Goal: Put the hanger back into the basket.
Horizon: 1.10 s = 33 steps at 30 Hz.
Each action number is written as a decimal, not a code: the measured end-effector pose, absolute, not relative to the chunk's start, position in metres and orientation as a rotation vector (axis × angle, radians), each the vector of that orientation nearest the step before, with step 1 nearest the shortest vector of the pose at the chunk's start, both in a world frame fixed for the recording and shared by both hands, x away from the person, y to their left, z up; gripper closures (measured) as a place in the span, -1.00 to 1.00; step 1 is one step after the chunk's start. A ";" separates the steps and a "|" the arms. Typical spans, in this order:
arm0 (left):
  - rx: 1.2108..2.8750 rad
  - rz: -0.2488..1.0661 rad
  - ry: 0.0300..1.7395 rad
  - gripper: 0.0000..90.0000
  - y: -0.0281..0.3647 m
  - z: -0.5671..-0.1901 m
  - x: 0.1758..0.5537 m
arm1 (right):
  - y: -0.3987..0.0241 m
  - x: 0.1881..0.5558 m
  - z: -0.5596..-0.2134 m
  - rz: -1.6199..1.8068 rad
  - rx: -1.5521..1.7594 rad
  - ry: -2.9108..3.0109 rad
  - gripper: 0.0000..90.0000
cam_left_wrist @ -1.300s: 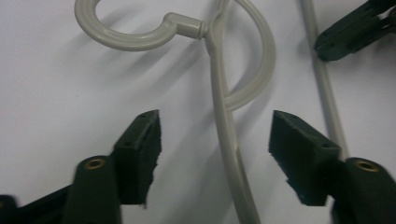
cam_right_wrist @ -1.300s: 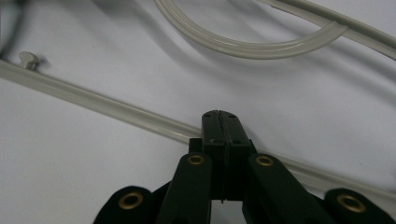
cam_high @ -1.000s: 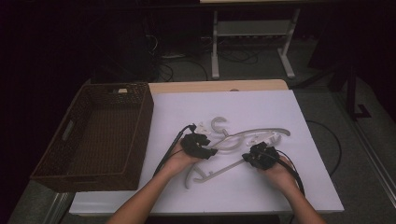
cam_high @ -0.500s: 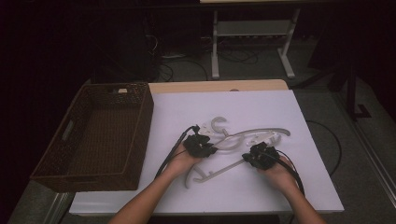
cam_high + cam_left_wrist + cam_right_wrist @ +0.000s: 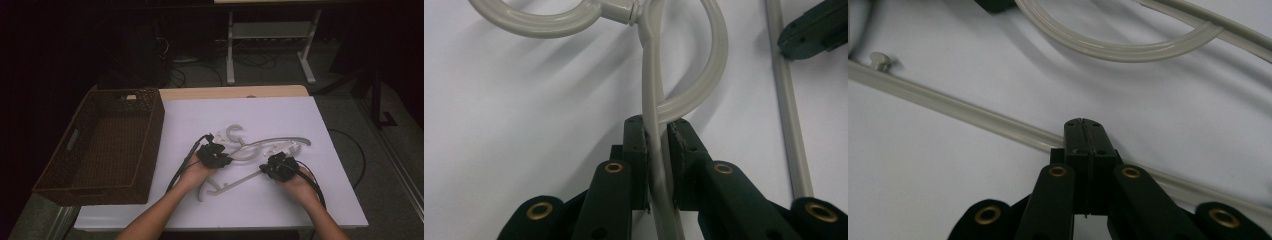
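Found a tangle of pale plastic hangers (image 5: 260,149) on the worktop (image 5: 310,205), between its middle and its front edge, well apart from the wicker basket (image 5: 156,135) along the left edge. Saw the left gripper (image 5: 658,134) clamped on one hanger, both pads pressed against a thin flat strip of it just below the point where a curved hook (image 5: 710,75) crossed over. Saw the right gripper (image 5: 1083,129) with its jaws brought fully together, a straight hanger bar (image 5: 948,107) running underneath the tip; could not tell whether any edge of that bar was pinched or merely touched. Judged the hangers light and fairly stiff, though thin enough to flex and twist when lifted by one end. Judged the plastic smooth and likely to slip or swivel between narrow pads. Expected the hooks and arms to snag on each other, so that raising one could drag its neighbours along. Reckoned the flat strip near the neck or the straight bar the better hold, rather than a rounded hook, with the second gripper steadying the rest
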<state>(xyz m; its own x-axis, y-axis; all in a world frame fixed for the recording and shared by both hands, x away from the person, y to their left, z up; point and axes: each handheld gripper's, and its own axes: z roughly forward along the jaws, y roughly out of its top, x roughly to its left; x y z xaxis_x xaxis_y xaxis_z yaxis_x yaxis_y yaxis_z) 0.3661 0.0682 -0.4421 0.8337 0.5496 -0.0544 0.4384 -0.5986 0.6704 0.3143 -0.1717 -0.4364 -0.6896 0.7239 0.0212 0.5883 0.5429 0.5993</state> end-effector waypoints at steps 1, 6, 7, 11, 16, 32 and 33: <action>2.304 0.218 0.725 0.79 0.068 -0.441 0.366 | -0.172 0.315 -0.436 0.851 1.088 2.554 0.99; 2.293 0.248 0.743 0.81 0.070 -0.440 0.368 | -0.175 0.313 -0.431 0.909 1.065 2.541 0.99; 2.299 0.255 0.742 0.81 0.071 -0.439 0.368 | -0.175 0.312 -0.428 0.917 1.075 2.535 0.99; 2.272 0.246 0.753 0.81 0.073 -0.436 0.368 | -0.181 0.310 -0.421 0.989 1.091 2.503 0.98; 2.252 0.230 0.742 0.82 0.078 -0.429 0.367 | -0.194 0.306 -0.412 1.107 1.135 2.436 0.65; 2.225 0.247 0.739 0.82 0.093 -0.406 0.366 | -0.204 0.273 -0.399 1.306 1.069 2.318 -0.35; 2.224 0.247 0.741 0.82 0.094 -0.403 0.365 | -0.205 0.271 -0.400 1.311 1.068 2.313 -0.41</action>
<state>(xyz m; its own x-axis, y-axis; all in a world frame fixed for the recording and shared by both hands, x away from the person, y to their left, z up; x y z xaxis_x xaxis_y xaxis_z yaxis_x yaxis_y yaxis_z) 0.3651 0.0936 -0.4029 0.8123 0.5808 -0.0532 0.4328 -0.5392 0.7224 0.2714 -0.2054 -0.3998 -0.6895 0.7152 0.1141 0.4652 0.3166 0.8267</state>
